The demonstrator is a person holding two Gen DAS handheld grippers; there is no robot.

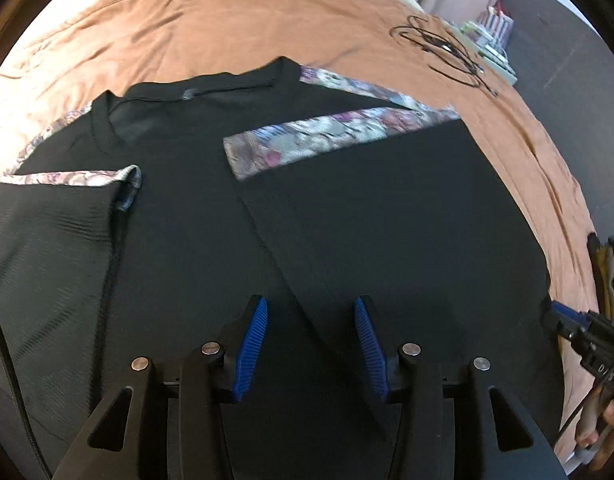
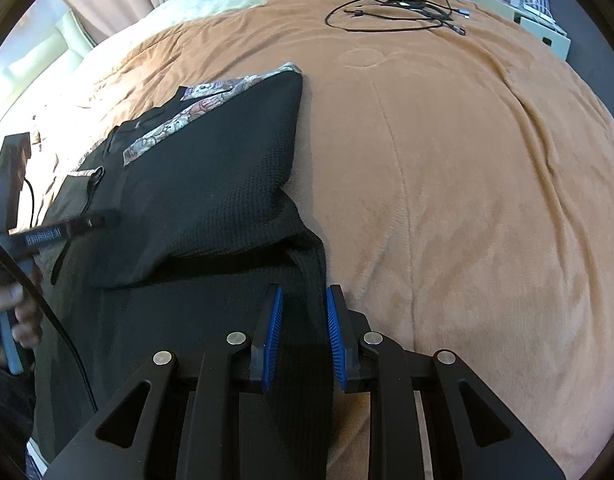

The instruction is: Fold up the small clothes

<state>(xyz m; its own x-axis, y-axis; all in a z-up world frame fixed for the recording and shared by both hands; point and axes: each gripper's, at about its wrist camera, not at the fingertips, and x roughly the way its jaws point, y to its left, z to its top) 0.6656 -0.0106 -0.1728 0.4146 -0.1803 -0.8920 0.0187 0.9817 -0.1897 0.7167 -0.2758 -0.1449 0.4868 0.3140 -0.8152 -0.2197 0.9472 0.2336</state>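
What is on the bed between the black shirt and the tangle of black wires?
Nothing: only bare brown blanket lies between the black shirt and the black wires. The right wrist view shows it best.

No legible text; white print on left claw [image 2: 63, 232] strap too blurred.

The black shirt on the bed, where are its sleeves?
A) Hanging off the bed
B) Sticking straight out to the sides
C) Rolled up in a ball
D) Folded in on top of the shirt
D: on the black shirt, both flower-trimmed sleeves lie folded inward across its body, on the brown blanket.
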